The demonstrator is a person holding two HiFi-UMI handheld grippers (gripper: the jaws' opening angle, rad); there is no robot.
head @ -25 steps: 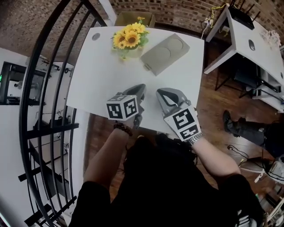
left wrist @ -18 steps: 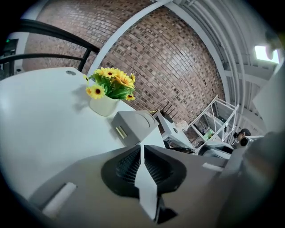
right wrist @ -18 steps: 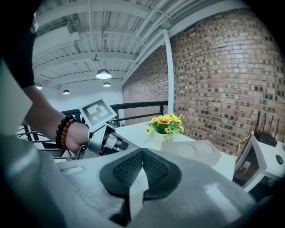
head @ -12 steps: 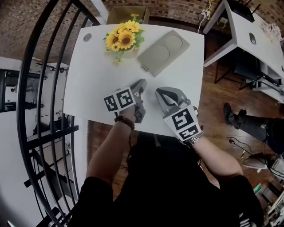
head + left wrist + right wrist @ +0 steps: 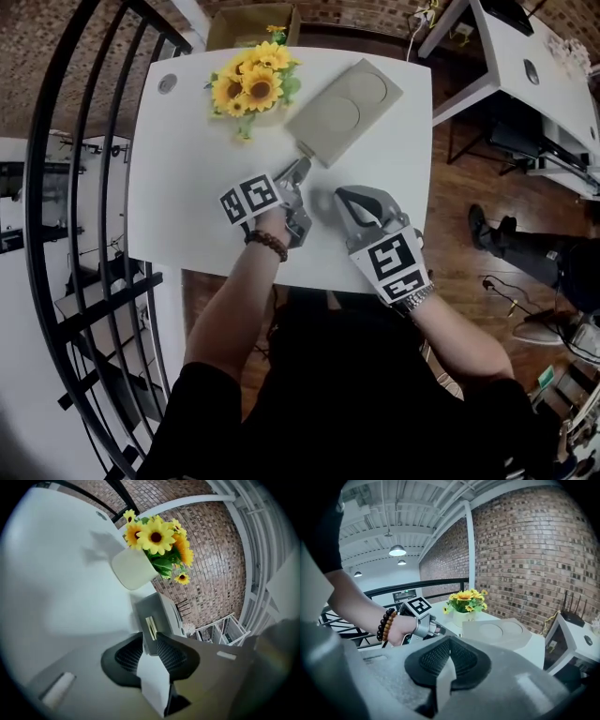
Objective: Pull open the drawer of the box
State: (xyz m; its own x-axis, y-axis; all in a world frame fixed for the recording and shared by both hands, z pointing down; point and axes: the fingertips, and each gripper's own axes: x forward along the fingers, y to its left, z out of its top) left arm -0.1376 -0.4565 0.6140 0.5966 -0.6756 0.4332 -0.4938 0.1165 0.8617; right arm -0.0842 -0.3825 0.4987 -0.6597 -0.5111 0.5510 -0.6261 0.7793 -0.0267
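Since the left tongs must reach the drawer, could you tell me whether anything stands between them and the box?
Nothing visible does. The left tongs point straight at the pull tab on the box, close in front of it. The sunflower pot stands off to one side, clear of that line.

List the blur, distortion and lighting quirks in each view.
Head view: fisheye bows the railing; the table is bright white. Left gripper view: dark corners, soft jaws, sharp sunflowers, the vase casting a shadow. Right gripper view: soft jaws, glaring ceiling lamp, sharp brick wall.

The right tool (image 5: 449,640), jaws together and seemingly empty, points toward the box (image 5: 501,632).
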